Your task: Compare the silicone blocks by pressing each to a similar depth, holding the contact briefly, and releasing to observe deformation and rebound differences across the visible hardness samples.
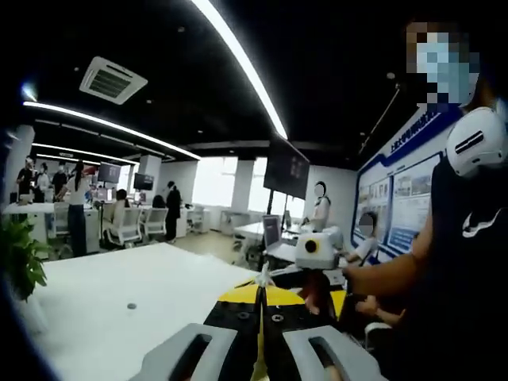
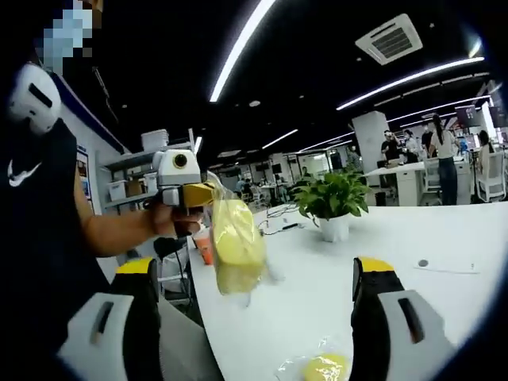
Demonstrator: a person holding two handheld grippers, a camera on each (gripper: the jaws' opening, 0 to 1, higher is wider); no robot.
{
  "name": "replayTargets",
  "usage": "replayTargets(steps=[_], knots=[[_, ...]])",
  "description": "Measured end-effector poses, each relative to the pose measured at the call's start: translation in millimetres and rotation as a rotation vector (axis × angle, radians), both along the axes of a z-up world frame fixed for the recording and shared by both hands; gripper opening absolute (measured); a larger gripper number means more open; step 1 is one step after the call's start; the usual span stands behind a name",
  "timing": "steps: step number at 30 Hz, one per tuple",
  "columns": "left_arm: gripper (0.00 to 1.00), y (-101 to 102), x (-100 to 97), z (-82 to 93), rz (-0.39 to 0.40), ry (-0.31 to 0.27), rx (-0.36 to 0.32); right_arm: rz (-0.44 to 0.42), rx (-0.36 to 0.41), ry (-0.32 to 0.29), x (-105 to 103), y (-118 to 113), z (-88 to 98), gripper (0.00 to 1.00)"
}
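Note:
A yellow silicone block in a clear plastic bag (image 2: 235,246) hangs in the air above the white table's edge. My left gripper (image 2: 198,194), held in a person's hand, is shut on the bag's top. In the left gripper view that gripper (image 1: 260,298) shows its yellow-tipped jaws pressed together, with a thin pale sliver between them. My right gripper (image 2: 258,278) stands open, its jaws wide apart on either side of the hanging bag and nearer the camera. The right gripper (image 1: 317,252) also appears beyond the left jaws. A second yellow block in a bag (image 2: 325,367) lies on the table below.
The white table (image 2: 444,230) carries a potted plant (image 2: 333,202), and an orange cup (image 2: 205,246) shows behind the hanging bag. Another plant (image 1: 20,262) stands at the table's left edge. A person stands close beside the table; desks, chairs and other people are far back.

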State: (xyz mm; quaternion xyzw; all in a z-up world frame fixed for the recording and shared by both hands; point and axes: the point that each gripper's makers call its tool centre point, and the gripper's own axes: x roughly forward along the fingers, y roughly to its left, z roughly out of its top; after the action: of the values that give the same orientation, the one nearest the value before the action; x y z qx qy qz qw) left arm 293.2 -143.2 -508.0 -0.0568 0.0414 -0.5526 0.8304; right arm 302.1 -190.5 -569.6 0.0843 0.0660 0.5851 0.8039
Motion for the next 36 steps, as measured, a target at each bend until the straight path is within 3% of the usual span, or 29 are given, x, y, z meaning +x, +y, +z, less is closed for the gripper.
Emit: replayTargets(steps=[5,9,12,17,21,29,36], knots=[[0.0,-1.4,-4.2,4.2,-0.01,-0.004,-0.008,0.023,0.006,-0.006,-3.0,10.5,0.7,0.96],[0.0,-2.0,-6.1,7.6,-0.019,-0.007,-0.02,0.051,0.015,-0.015,-6.7,15.8,1.4,0.83],[0.0,-4.1,-9.8,10.5,-0.032,-0.01,-0.023,0.049,0.033,-0.028,-6.2,20.4,4.4,0.82],[0.0,-7.8,-15.8,14.6,-0.051,-0.011,-0.037,0.046,0.058,-0.055,-5.1,23.7,5.8,0.7],[0.0,-9.0,-18.5,16.4,-0.05,-0.012,-0.042,0.056,0.097,-0.029,-8.0,25.4,7.4,0.6],[0.0,-12.0,-19.3,23.5,-0.047,-0.023,-0.053,0.071,0.142,0.007,-9.8,25.3,9.5,0.53],[0.0,-13.9,-19.1,25.4,-0.051,-0.026,-0.056,0.094,0.157,0.015,-14.8,24.9,13.3,0.34]])
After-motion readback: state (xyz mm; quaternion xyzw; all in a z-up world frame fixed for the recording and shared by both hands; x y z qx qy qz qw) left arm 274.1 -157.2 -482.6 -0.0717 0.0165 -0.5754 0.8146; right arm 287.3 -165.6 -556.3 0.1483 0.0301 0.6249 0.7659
